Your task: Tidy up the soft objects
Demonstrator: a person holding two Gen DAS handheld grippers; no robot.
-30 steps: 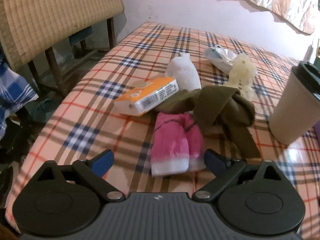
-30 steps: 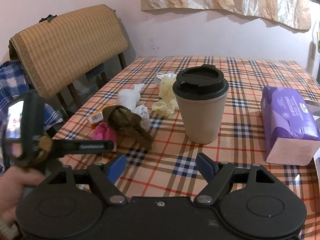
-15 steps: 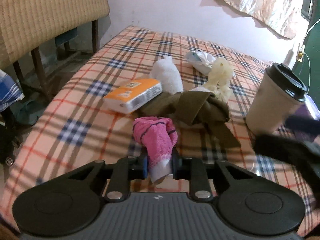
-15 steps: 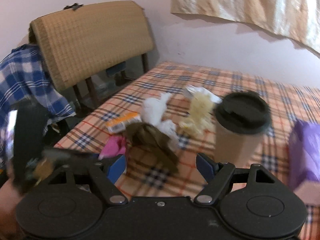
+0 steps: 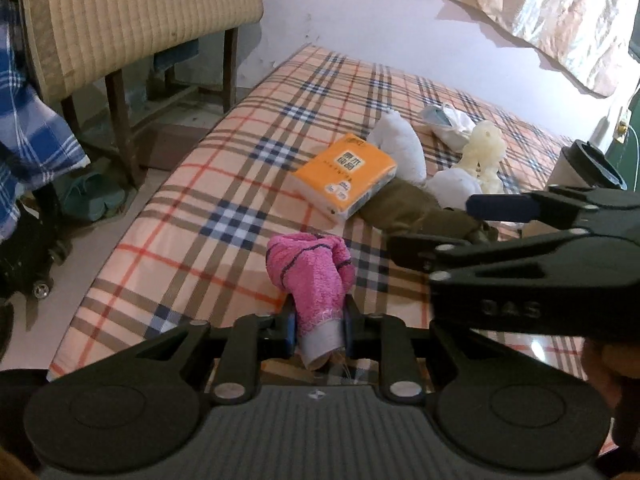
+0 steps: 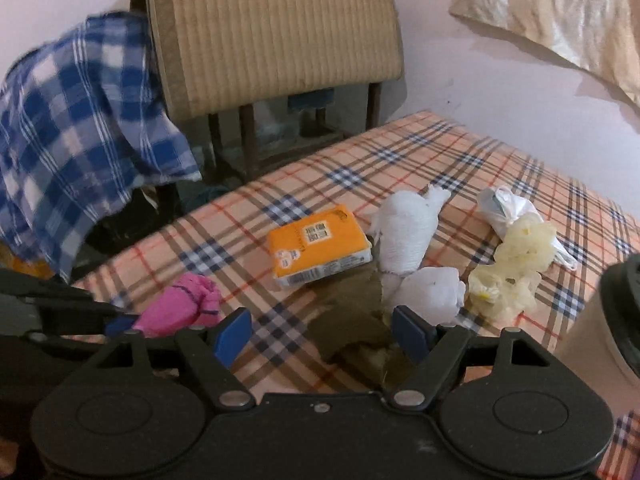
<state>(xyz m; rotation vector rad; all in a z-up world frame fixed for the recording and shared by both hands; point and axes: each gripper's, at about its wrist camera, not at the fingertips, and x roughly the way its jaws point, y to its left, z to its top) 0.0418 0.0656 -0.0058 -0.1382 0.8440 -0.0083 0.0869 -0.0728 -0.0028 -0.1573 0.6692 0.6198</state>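
Note:
My left gripper (image 5: 320,326) is shut on the white cuff of a pink towel sock (image 5: 310,276), lifted a little off the plaid table (image 5: 224,216). The sock (image 6: 180,308) also shows at the left in the right wrist view, held by the left gripper (image 6: 120,326). My right gripper (image 6: 322,334) is open, its blue pads either side of an olive knitted cloth (image 6: 352,324) that lies between them. From the left wrist view the right gripper (image 5: 452,226) reaches in from the right over that olive cloth (image 5: 404,208). White rolled socks (image 6: 404,240) and a pale yellow bundle (image 6: 516,264) lie beyond.
An orange tissue pack (image 6: 318,246) rests beside the olive cloth. A beige cup with a black lid (image 5: 584,168) stands at the right. A white plastic bag (image 6: 504,208) lies farther back. A wicker chair (image 6: 276,32) with a blue checked cloth (image 6: 80,128) stands past the table's left edge.
My left gripper shut on the pink sock and drew it toward the near left, away from the pile. My right gripper swung left, from the cup to over the olive cloth.

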